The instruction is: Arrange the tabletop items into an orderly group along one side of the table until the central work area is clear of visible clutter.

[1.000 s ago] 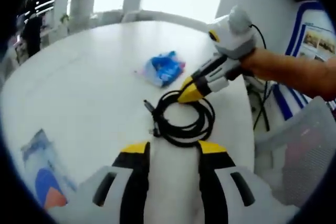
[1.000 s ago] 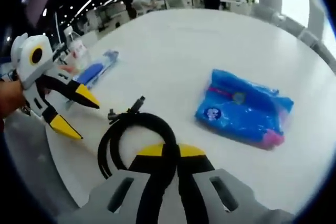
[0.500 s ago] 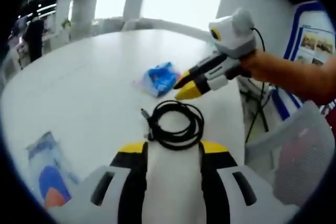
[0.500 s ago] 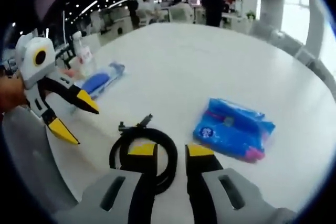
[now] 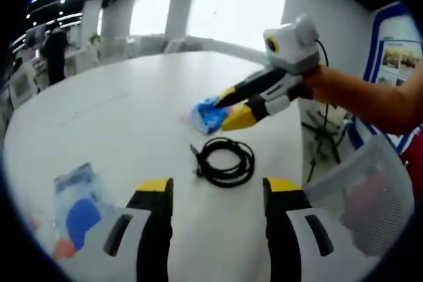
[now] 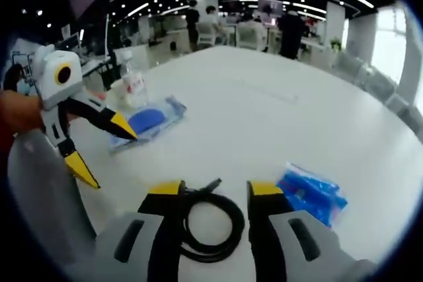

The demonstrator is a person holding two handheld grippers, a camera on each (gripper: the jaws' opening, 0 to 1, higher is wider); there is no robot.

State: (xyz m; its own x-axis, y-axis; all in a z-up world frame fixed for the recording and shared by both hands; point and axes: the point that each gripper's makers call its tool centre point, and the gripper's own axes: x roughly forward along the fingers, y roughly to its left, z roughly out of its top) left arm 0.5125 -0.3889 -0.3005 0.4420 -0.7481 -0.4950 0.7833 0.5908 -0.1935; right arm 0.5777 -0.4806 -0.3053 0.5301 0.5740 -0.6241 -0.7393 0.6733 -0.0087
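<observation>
A coiled black cable (image 5: 226,161) lies on the white table (image 5: 119,117), just beyond my left gripper (image 5: 218,186), whose yellow-tipped jaws stand open and hold nothing. A blue packet (image 5: 206,113) rests farther off. My right gripper (image 5: 232,108) hovers open above the packet and cable, held by a person's hand. In the right gripper view the cable (image 6: 208,226) sits between and below my right gripper (image 6: 215,189), which holds nothing, with the blue packet (image 6: 310,193) to its right. The left gripper (image 6: 104,150) hangs open at the left.
A clear packet with a blue and orange item (image 5: 76,211) lies near the left gripper; it also appears as a clear packet (image 6: 147,122) by a small bottle (image 6: 134,85). A mesh chair (image 5: 363,203) stands at the table's edge. People stand far behind.
My right gripper opened, let go of the cable and lifted back from it. The cable now lies free on the table. The left gripper also pulled back and its jaws stand wider.
</observation>
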